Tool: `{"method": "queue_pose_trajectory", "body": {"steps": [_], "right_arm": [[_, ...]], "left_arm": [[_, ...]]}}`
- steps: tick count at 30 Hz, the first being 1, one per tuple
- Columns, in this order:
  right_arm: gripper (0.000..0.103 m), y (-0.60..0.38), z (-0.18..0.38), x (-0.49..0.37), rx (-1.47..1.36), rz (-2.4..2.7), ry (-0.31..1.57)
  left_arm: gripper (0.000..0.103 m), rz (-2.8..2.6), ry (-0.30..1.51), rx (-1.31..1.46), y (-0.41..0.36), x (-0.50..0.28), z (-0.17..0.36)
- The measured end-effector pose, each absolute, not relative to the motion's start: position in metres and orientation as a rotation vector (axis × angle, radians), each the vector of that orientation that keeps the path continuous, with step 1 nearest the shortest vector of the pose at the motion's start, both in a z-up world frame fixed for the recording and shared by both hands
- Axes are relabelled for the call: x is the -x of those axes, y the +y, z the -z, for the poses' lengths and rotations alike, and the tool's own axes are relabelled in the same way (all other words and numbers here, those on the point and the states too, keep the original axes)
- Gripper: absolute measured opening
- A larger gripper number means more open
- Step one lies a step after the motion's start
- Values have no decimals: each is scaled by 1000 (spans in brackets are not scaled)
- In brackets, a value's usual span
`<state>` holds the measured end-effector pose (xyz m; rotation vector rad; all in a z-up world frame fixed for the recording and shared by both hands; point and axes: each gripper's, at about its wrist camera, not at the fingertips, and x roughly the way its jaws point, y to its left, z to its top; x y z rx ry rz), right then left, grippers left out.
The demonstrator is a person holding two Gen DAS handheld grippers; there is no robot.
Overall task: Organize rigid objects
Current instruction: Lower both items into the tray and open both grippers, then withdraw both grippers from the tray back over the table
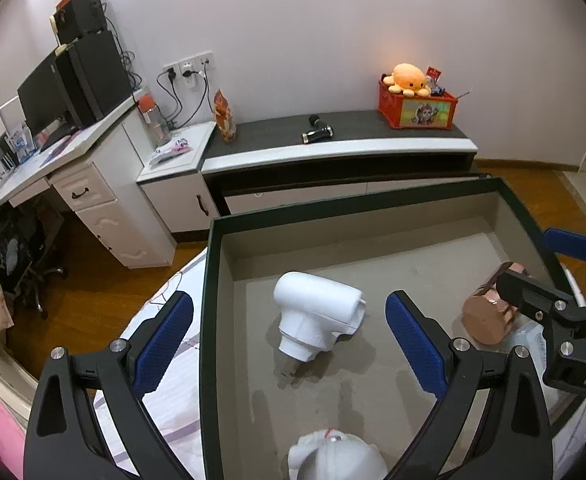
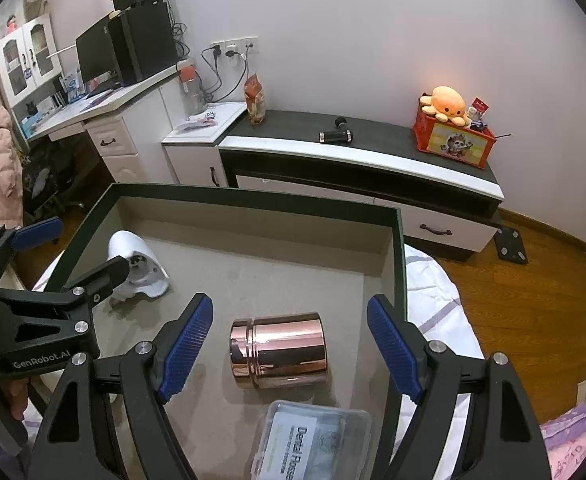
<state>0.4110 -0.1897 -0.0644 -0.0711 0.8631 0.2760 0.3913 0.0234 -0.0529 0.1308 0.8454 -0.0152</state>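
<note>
Copper-coloured canister [image 2: 279, 350] lay on its side in the grey tray [image 2: 253, 200], between the right gripper [image 2: 289, 350] pads (gaping, untouched); the left gripper [image 1: 289, 344] gaped over a white fitting [image 1: 317, 320], gripping nothing.

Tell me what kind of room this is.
Most likely a bedroom at home: a desk with a monitor, a low cabinet holding a plush octopus, and a patterned bedsheet beneath the open box.

Left claw [image 1: 289, 344], right claw [image 2: 289, 350] wide apart, empty.
</note>
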Motion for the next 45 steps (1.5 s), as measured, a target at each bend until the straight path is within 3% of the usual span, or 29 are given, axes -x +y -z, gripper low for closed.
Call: {"method": "queue_pose_trajectory", "body": {"steps": [22,34,45], "right_arm": [[81,-208,-48,-216,103,-247,604],[83,-205,-44,-101,96,-232,501],[83,-229,-20,-57,5,-150,504]], "left_arm": [[99,4,578,-74,12,-206,-57],[99,-9,499,-48,12,-104,-52],[100,-25,521,-29,13,-57,-23]]}}
